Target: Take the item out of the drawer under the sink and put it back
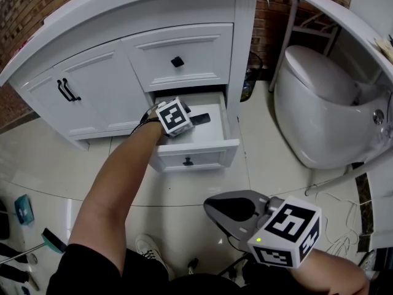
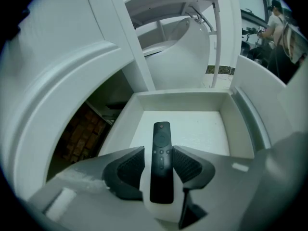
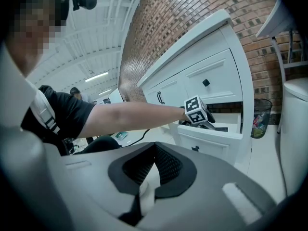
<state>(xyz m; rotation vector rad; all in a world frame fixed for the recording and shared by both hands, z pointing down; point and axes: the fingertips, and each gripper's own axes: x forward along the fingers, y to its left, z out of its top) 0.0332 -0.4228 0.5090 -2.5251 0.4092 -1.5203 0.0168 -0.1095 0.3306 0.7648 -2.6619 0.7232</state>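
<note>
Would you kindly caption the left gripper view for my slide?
Left gripper, jaws open, straddling a black remote in the white drawer.

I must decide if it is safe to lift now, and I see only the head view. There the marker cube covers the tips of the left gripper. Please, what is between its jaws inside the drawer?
Observer: A black remote control lies lengthwise between the jaws of the left gripper.
Operator: Do the pads already press on it?
Observer: No. The jaws stand open, and a thin gap shows between pad and remote control.
Operator: Is something else in the drawer?
Observer: The left gripper view shows only the remote control on the white floor of the drawer.
</note>
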